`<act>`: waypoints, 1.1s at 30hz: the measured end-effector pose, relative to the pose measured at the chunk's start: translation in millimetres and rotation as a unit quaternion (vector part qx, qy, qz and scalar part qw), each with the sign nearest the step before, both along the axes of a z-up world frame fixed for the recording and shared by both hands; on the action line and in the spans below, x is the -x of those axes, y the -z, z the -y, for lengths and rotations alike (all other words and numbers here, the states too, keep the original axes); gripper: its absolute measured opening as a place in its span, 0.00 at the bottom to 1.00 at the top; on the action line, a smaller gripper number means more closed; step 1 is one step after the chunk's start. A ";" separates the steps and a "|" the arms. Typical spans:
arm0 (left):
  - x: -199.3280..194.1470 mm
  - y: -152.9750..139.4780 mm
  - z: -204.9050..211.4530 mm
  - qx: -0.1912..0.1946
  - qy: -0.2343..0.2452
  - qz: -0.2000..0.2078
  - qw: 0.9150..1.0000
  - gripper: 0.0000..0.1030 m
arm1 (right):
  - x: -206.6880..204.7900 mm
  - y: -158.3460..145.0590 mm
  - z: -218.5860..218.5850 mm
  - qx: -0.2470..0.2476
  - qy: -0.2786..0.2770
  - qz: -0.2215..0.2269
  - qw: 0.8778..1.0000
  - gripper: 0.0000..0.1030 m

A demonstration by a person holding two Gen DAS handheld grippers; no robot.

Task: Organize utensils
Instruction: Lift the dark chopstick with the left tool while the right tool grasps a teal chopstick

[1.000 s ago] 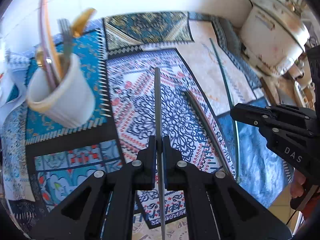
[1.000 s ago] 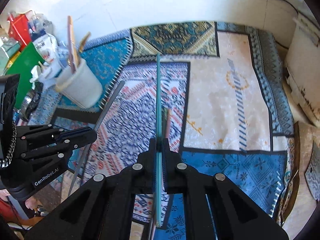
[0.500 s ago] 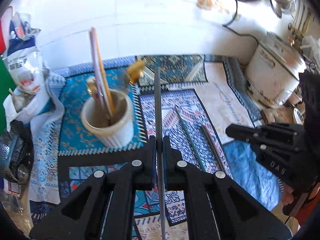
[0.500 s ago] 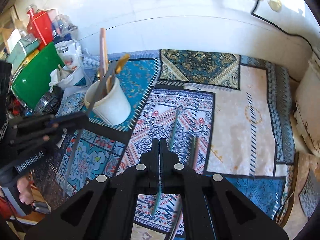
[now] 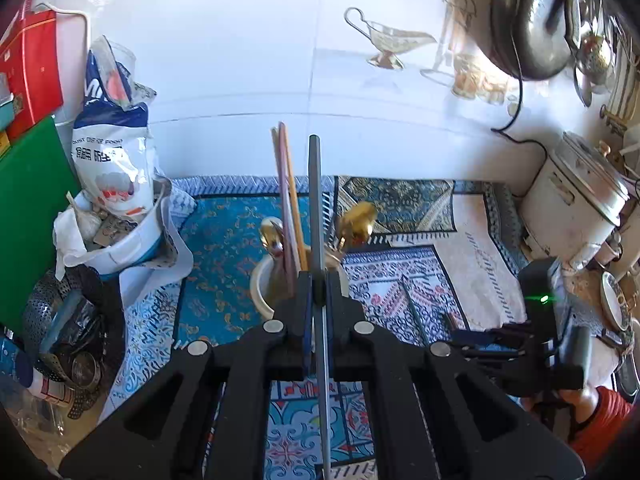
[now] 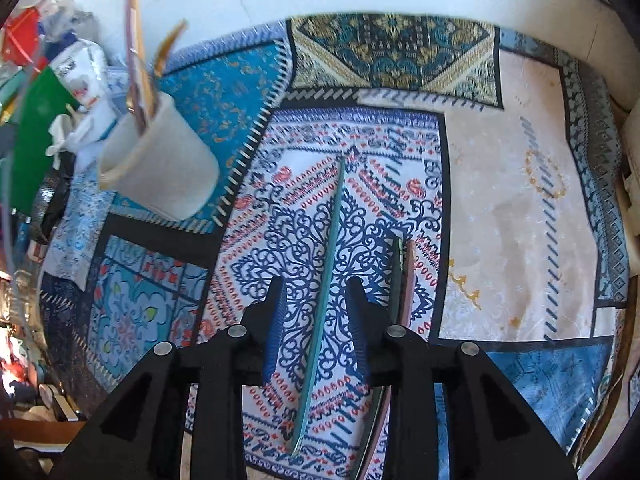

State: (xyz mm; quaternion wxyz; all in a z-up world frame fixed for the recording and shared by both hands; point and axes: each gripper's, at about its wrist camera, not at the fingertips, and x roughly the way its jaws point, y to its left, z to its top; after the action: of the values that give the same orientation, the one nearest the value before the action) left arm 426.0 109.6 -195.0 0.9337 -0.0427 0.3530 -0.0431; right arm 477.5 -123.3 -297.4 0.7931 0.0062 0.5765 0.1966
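Now left gripper (image 5: 316, 292) clamps grey chopstick (image 5: 315, 200) (right gripper (image 6: 316, 300) just parted).

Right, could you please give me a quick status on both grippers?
Left gripper shut on grey chopstick, behind cup. Right gripper jaws just opened; teal chopstick lies loose between. Nothing blocking.

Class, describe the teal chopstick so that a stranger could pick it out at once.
Find the patterned cloth, then its white panel with blue scrollwork. The teal chopstick lies there alone, between the open fingers of the right tool. The darker green and pink chopsticks lie paired to its right.
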 end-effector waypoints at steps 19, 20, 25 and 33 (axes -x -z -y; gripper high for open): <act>-18.0 -13.7 -25.5 0.022 -0.002 0.039 0.999 0.04 | 5.7 24.0 -30.3 0.093 0.012 0.023 0.995 0.06; -18.6 -14.0 -25.4 0.022 -0.001 0.040 0.999 0.04 | 5.7 24.1 -30.1 0.091 0.010 0.022 0.996 0.06; -20.7 -17.5 -26.6 0.020 0.001 0.046 0.999 0.04 | -1.7 17.1 -20.9 0.052 0.030 0.015 0.998 0.05; -23.9 -26.8 -33.7 0.021 -0.006 0.061 0.998 0.04 | 4.0 -23.0 -15.0 0.000 0.053 0.056 0.997 0.05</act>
State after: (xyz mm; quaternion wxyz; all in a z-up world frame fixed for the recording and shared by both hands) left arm 449.9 143.3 -168.2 0.9525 -0.0612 0.2946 -0.0477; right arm 473.5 -108.3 -274.4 0.8333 0.0254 0.5303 0.1540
